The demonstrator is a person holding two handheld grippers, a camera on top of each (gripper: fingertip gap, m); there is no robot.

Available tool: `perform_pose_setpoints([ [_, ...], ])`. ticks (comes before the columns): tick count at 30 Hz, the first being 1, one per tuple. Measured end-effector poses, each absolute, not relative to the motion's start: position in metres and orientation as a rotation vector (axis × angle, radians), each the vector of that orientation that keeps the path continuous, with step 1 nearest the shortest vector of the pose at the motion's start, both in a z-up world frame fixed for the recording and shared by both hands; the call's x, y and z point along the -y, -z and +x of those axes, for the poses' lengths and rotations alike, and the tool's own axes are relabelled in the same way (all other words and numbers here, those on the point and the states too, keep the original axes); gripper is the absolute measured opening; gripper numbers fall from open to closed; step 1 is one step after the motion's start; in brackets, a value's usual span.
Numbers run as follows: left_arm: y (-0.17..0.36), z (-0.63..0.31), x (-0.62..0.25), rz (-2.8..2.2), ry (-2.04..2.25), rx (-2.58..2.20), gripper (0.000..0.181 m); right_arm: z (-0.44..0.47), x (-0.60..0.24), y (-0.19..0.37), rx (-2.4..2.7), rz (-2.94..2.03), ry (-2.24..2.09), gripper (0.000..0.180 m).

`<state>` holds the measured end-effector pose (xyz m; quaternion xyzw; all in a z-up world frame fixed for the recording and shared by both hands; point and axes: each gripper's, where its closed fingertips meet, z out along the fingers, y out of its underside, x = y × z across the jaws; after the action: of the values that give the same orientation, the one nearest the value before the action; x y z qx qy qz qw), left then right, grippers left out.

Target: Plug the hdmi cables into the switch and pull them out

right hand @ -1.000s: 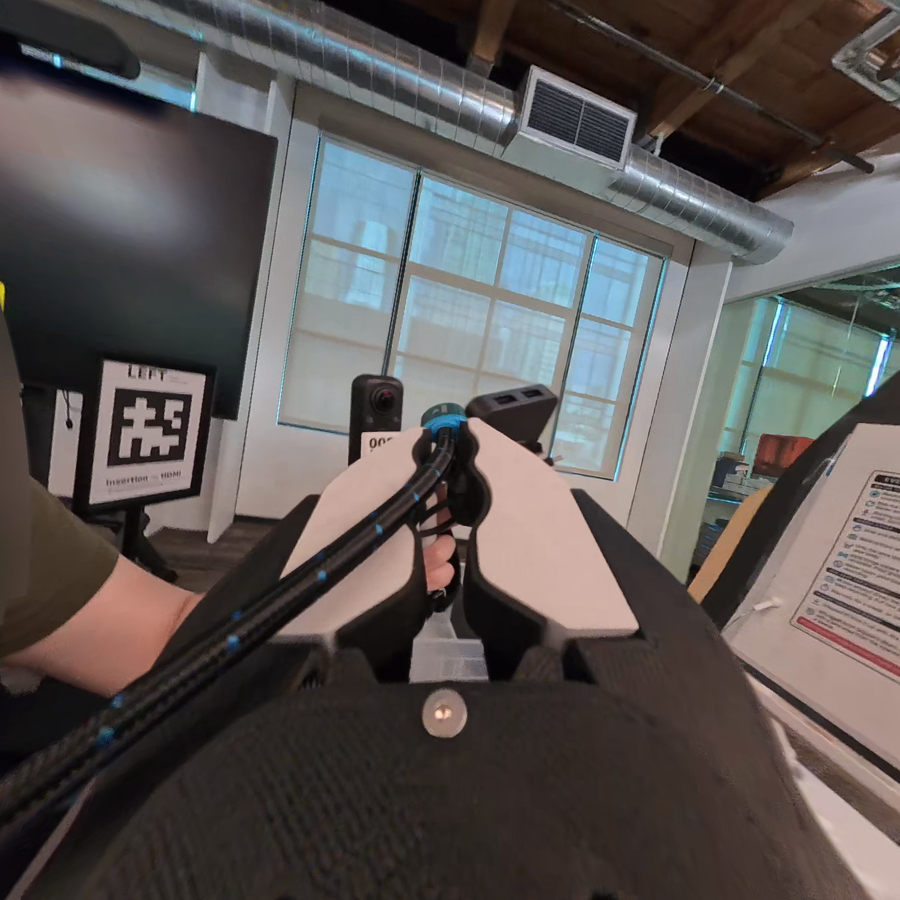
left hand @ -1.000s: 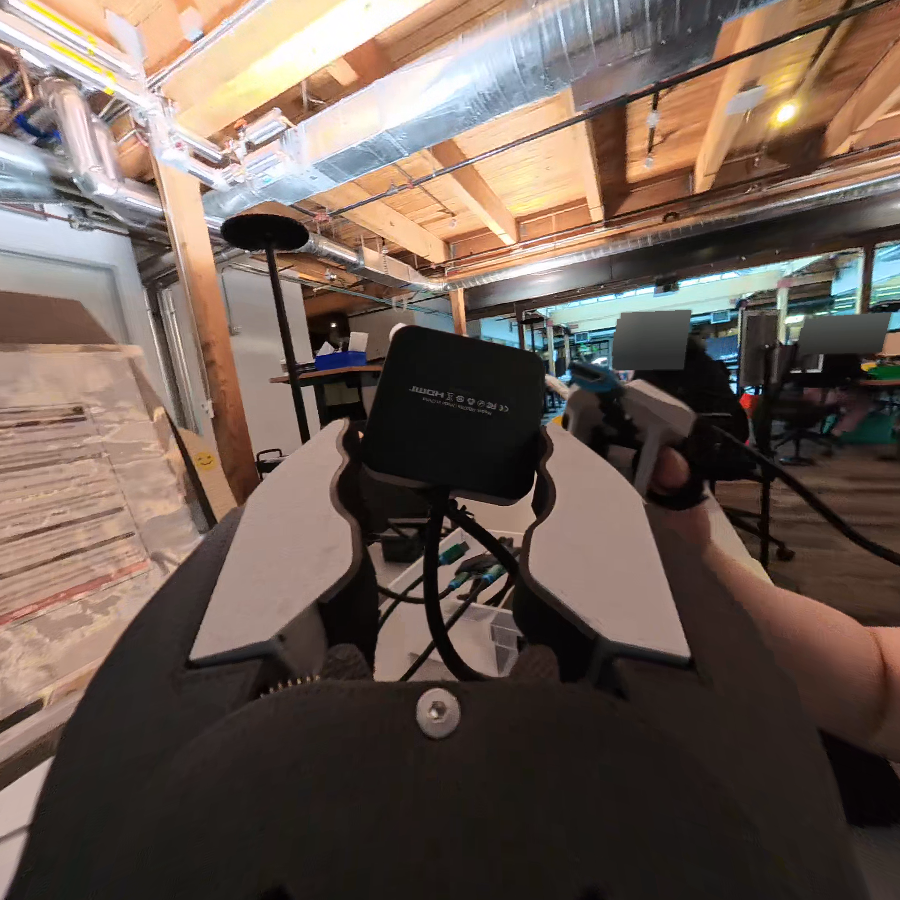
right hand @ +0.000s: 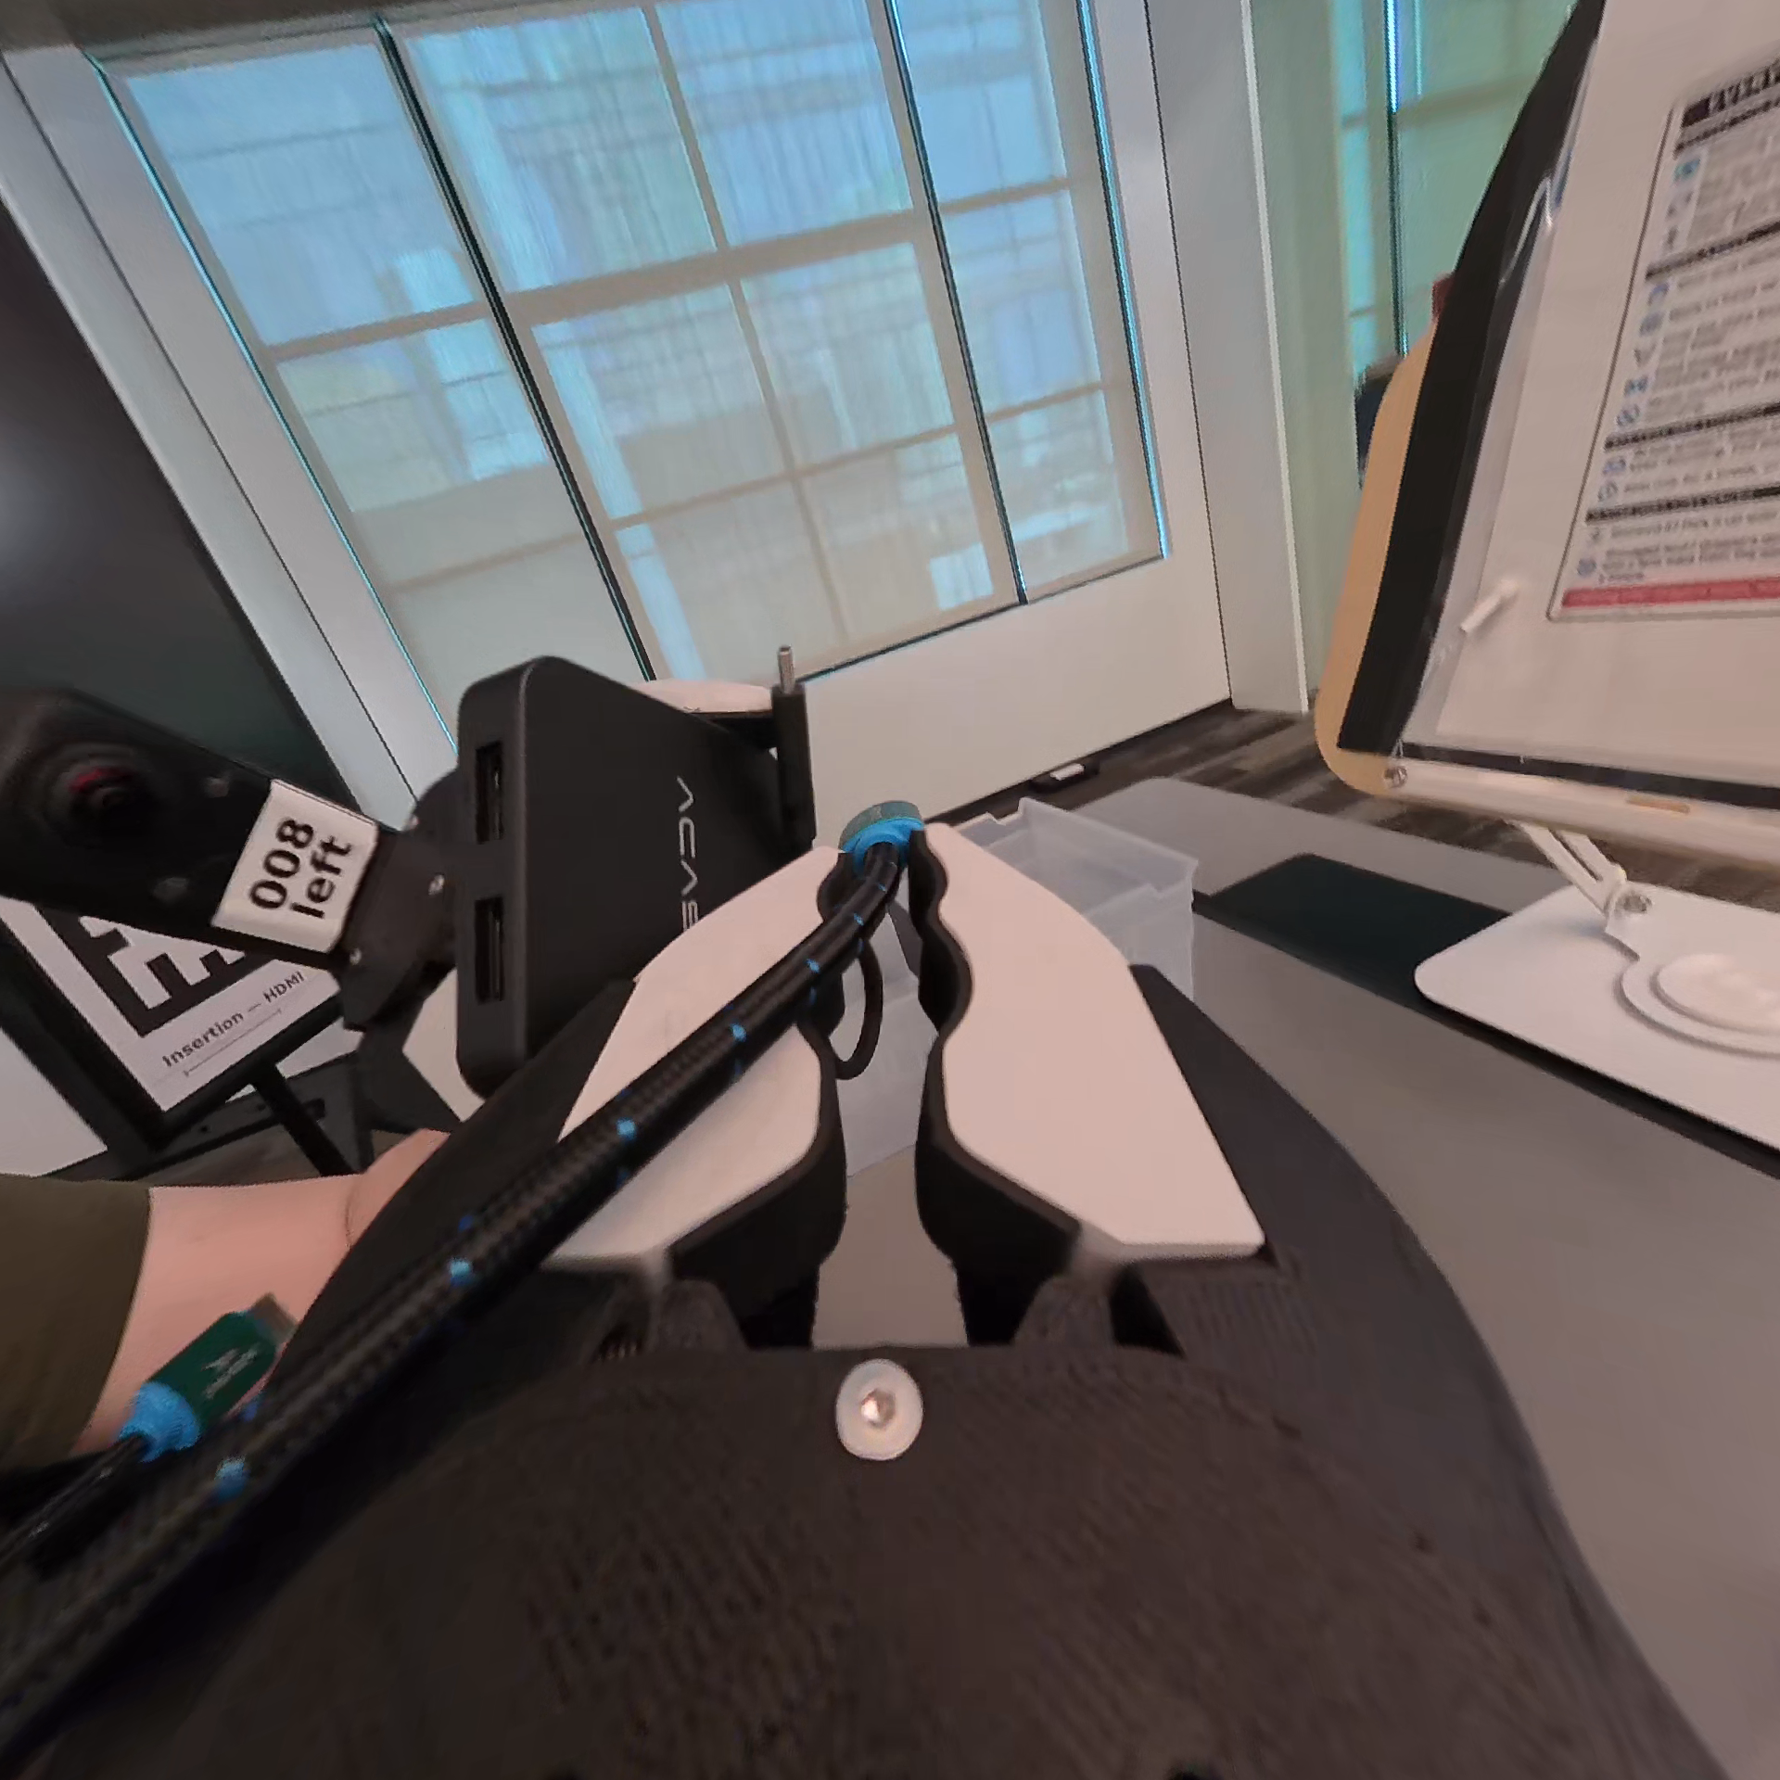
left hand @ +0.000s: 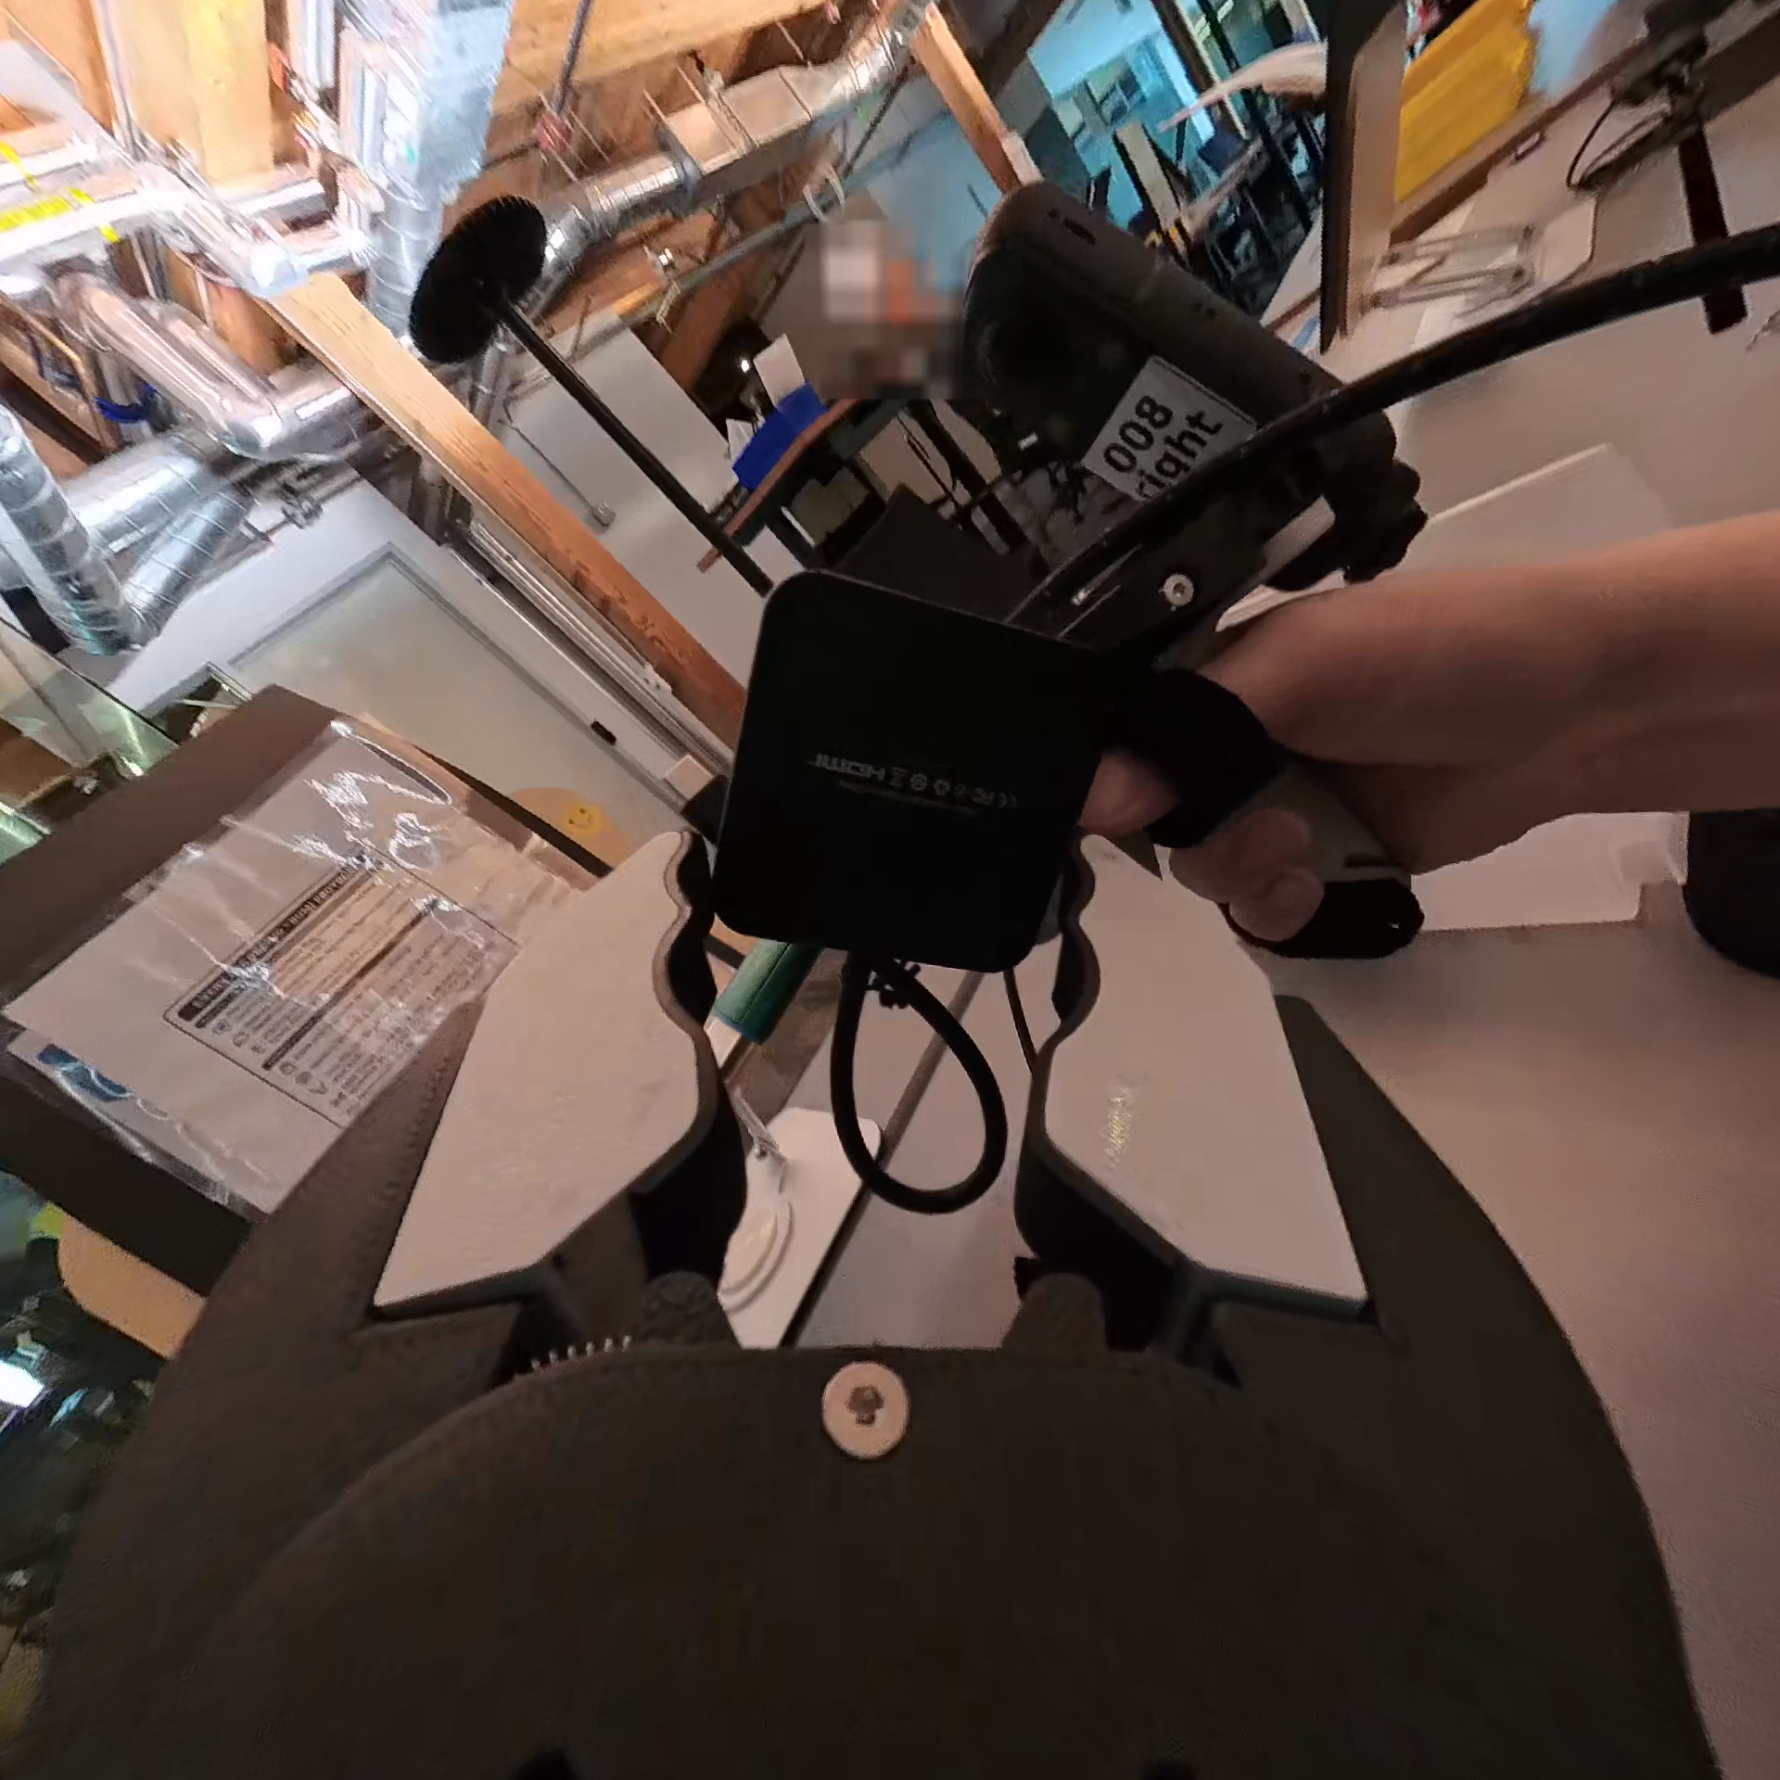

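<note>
Both views tilted since; switch (left hand: 901, 771) clamped at left claw (left hand: 881, 901) tips.

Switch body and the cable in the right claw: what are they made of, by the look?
Switch: looks like matte black moulded plastic; even, low-sheen faces and rounded corners. Could be coated metal, can't tell. Cable: black woven braid jacket with blue flecks, weave texture visible; blue collar at the plug end, probably rubber or plastic.

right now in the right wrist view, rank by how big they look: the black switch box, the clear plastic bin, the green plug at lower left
1. black switch box
2. clear plastic bin, partly hidden behind the fingers, so unsure
3. green plug, smallest though nearest the camera
</note>
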<state>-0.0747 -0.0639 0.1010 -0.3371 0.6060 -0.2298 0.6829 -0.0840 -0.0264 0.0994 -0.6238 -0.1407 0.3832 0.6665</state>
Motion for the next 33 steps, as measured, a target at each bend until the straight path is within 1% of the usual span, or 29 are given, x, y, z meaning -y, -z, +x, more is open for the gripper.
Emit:
perform_pose_setpoints([
  [8, -0.089, -0.076, 0.064, -0.690, 0.385, -1.450, 0.069, -0.091, 0.026, -0.086, 0.450, -1.460, -0.888, 0.011],
  [15, -0.088, -0.075, 0.066, -0.645, 0.336, -1.450, 0.069, -0.089, 0.028, -0.083, 0.554, -1.488, -0.756, 0.011],
  [23, -0.128, -0.095, 0.067, -0.470, 0.202, -1.186, 0.068, -0.086, 0.038, -0.103, 0.539, -1.426, -0.692, 0.011],
  [28, -0.156, -0.120, 0.051, -0.506, 0.275, -0.973, 0.068, -0.079, 0.051, -0.128, 0.480, -1.325, -0.710, 0.011],
  [30, -0.168, -0.134, 0.045, -0.531, 0.362, -0.885, 0.068, -0.083, 0.060, -0.138, 0.458, -1.276, -0.789, 0.011],
  [33, -0.184, -0.152, 0.046, -0.525, 0.516, -0.784, 0.068, -0.099, 0.078, -0.152, 0.441, -1.201, -1.018, 0.011],
])
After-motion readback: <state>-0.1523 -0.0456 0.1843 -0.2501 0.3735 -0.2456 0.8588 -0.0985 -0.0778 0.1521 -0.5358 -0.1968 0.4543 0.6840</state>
